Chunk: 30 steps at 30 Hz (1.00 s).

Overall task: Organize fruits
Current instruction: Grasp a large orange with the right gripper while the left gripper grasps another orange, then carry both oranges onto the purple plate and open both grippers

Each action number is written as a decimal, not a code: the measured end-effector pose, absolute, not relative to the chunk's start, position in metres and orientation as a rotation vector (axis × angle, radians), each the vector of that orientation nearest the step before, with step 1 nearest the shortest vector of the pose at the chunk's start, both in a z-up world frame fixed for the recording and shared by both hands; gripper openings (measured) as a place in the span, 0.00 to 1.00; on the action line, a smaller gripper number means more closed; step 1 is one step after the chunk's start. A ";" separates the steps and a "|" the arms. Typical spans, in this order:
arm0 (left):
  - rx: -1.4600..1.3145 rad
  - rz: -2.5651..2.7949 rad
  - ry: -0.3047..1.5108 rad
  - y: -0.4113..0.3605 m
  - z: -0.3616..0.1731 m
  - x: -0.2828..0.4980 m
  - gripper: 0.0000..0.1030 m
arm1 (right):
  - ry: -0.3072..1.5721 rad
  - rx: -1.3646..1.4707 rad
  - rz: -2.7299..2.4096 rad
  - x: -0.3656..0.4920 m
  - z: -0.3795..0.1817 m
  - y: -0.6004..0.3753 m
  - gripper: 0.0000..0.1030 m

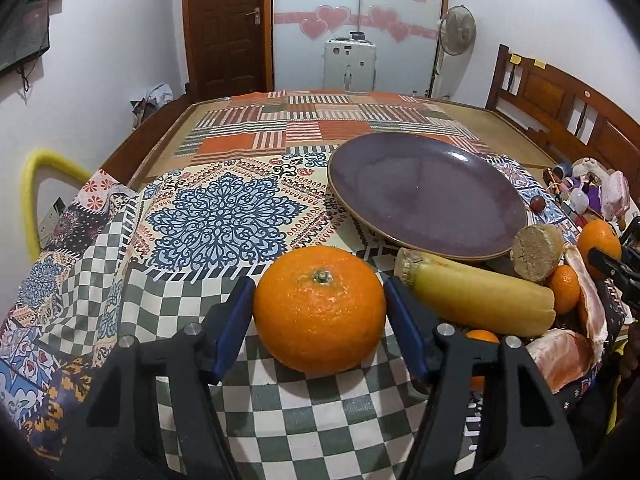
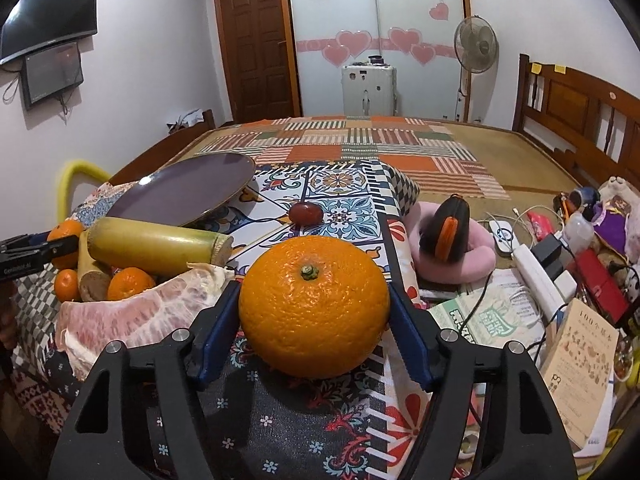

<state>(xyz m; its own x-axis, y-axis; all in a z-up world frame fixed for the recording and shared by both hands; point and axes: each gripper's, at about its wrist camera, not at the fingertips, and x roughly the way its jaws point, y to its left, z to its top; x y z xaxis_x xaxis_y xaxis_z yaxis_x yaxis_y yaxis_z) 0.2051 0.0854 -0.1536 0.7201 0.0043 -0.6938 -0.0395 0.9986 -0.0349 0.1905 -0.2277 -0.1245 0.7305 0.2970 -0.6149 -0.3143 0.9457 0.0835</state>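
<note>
Orange fruit sits in each tool of mine. My left tool (image 1: 320, 304) clasps a large orange (image 1: 319, 309), stem up, over the checked cloth (image 1: 304, 412); the empty purple plate (image 1: 424, 192) lies ahead and to its right, nearer this hand. My right tool (image 2: 314, 312) grips a second large orange (image 2: 314, 306), with the plate (image 2: 180, 192) far to its left. Between them I count two sugarcane pieces (image 1: 480, 300), three small mandarins (image 2: 130, 282), opened pomelo (image 2: 132, 320) and one red date (image 2: 306, 213).
</note>
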 end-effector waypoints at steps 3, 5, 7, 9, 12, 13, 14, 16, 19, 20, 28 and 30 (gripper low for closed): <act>-0.035 0.025 0.769 0.083 -0.153 0.204 0.63 | 0.675 -0.025 0.337 0.192 -0.124 -0.228 0.65; -0.042 0.016 0.775 0.083 -0.152 0.204 0.62 | 0.679 -0.022 0.338 0.193 -0.124 -0.229 0.65; -0.049 0.010 0.772 0.082 -0.149 0.203 0.62 | 0.682 -0.017 0.340 0.195 -0.124 -0.229 0.65; -0.037 0.012 0.758 0.081 -0.145 0.201 0.62 | 0.679 -0.015 0.339 0.195 -0.122 -0.228 0.65; -0.027 0.015 0.735 0.078 -0.135 0.198 0.62 | 0.662 -0.014 0.343 0.195 -0.117 -0.227 0.65; -0.029 0.013 0.727 0.078 -0.131 0.197 0.62 | 0.653 -0.013 0.346 0.195 -0.114 -0.227 0.65; -0.030 0.012 0.722 0.077 -0.128 0.197 0.62 | 0.640 -0.014 0.350 0.195 -0.110 -0.227 0.65; -0.026 0.010 0.706 0.075 -0.119 0.197 0.62 | 0.619 -0.012 0.358 0.195 -0.102 -0.225 0.65; -0.008 0.009 0.673 0.070 -0.105 0.197 0.62 | 0.586 -0.010 0.371 0.196 -0.091 -0.221 0.65; -0.004 0.009 0.663 0.069 -0.101 0.198 0.62 | 0.571 -0.009 0.380 0.197 -0.085 -0.219 0.65; 0.003 -0.004 0.595 0.061 -0.073 0.213 0.62 | 0.468 -0.040 0.414 0.205 -0.059 -0.200 0.65; 0.004 -0.008 0.583 0.059 -0.068 0.219 0.62 | 0.452 -0.048 0.422 0.209 -0.056 -0.195 0.65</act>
<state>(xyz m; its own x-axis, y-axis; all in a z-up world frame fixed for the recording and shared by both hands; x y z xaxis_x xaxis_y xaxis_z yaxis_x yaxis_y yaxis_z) 0.2188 0.0589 -0.0675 0.8345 -0.0058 -0.5509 0.0083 1.0000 0.0020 0.2088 -0.1952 -0.0556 0.8151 0.3849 -0.4330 -0.4057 0.9128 0.0476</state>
